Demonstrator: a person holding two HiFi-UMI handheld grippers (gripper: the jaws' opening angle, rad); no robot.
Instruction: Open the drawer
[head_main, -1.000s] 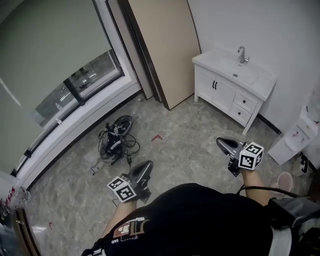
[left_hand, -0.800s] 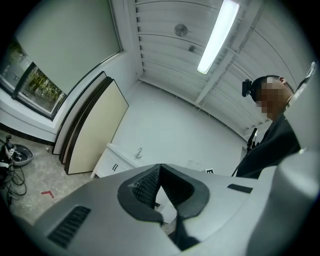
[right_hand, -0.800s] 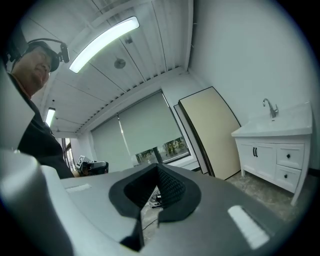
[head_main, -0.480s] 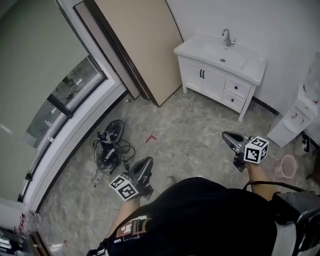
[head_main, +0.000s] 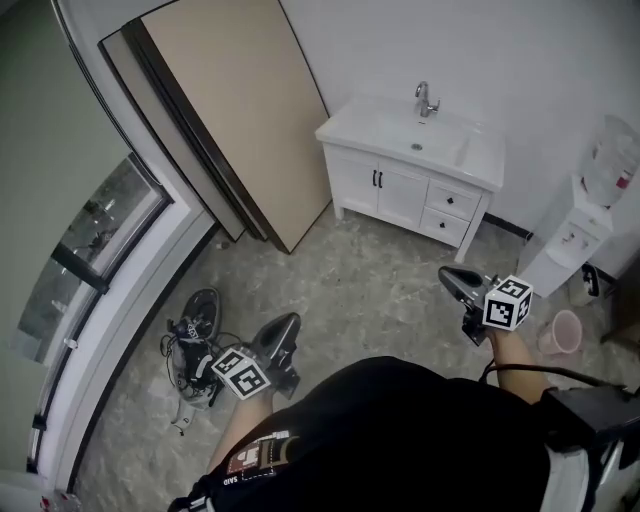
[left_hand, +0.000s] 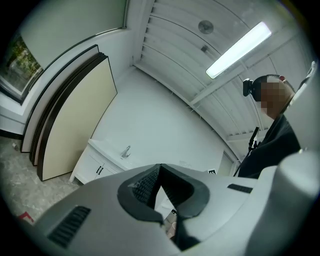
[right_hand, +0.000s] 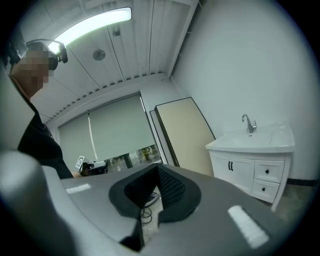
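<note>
A white vanity (head_main: 400, 185) with a sink and tap stands against the far wall. It has two doors on the left and two small drawers, an upper drawer (head_main: 452, 201) and a lower drawer (head_main: 441, 227), each with a dark knob. My left gripper (head_main: 286, 323) hangs over the floor well short of the vanity, shut and empty. My right gripper (head_main: 449, 278) is nearer the drawers but still apart from them, also shut and empty. In the right gripper view the vanity (right_hand: 235, 165) and its drawers (right_hand: 268, 171) lie right of the jaws (right_hand: 157, 171). The left gripper view shows the vanity (left_hand: 100, 165) left of its jaws (left_hand: 159, 170).
Tall beige and dark boards (head_main: 235, 130) lean on the wall left of the vanity. A tangle of cables and gear (head_main: 190, 350) lies on the floor at left. A white water dispenser (head_main: 585, 235) and a pink bin (head_main: 562, 332) stand at right.
The person has walked and turned toward the vanity, which now sits lower and further left in the head view. Both grippers travelled along, still shut. The cable pile slid to the lower left.
</note>
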